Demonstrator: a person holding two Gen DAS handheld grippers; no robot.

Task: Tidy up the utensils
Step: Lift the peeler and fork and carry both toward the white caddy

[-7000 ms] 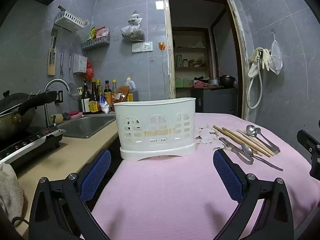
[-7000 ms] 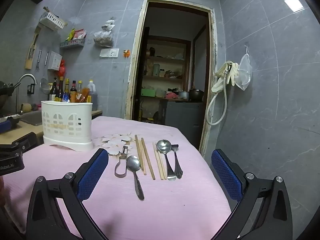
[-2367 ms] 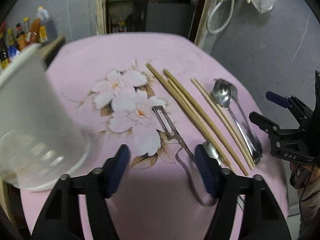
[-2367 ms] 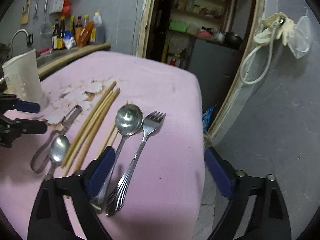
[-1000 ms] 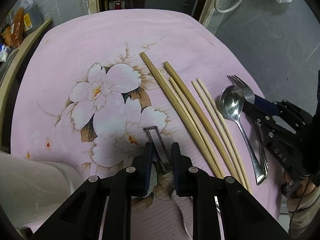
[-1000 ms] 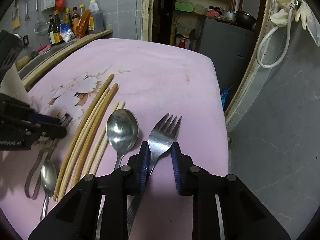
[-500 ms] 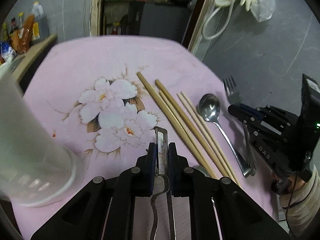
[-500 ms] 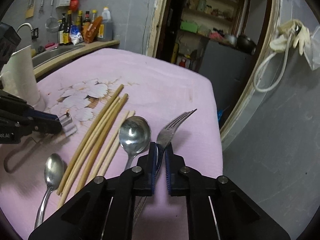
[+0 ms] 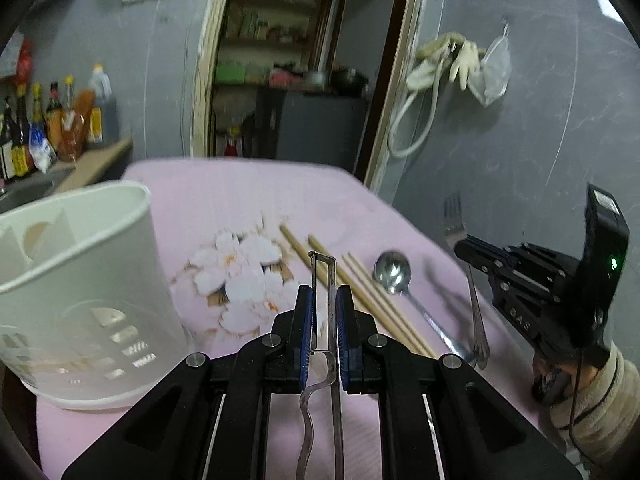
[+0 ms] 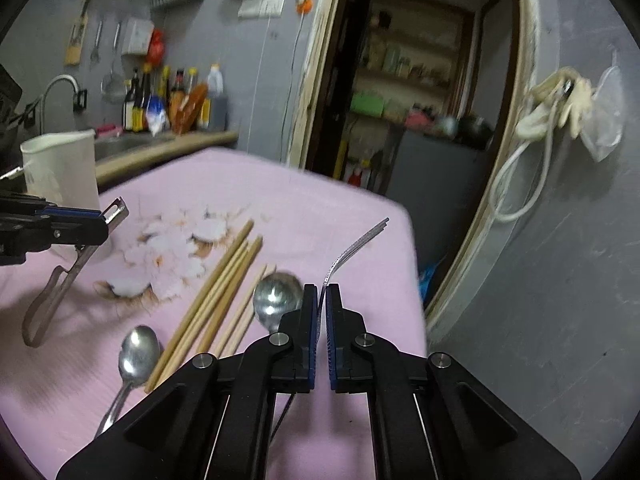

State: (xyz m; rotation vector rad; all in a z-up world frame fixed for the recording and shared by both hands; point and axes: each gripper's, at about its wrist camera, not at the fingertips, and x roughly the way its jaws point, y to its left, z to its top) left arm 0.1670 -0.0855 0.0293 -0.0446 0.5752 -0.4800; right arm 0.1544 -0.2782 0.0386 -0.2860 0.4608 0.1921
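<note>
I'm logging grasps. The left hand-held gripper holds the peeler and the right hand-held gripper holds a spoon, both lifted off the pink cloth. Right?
Not quite. The right hand-held gripper holds the fork, not a spoon; the right wrist view shows both spoons lying on the cloth. The left hand-held gripper does hold the peeler.

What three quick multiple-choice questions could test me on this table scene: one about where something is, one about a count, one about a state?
1. Where does the white utensil holder stand compared with the chopsticks, in the left view?
A. to their left
B. to their right
C. on top of them

2. How many spoons lie on the pink cloth?
A. none
B. two
C. five

3. What is the right tool doing?
A. open and empty
B. clamped on a fork
C. holding a spoon

Answers: 1 A, the holder fills the left edge. 2 B, a small spoon and a large spoon. 3 B, the fork sticks out between the pads.
</note>
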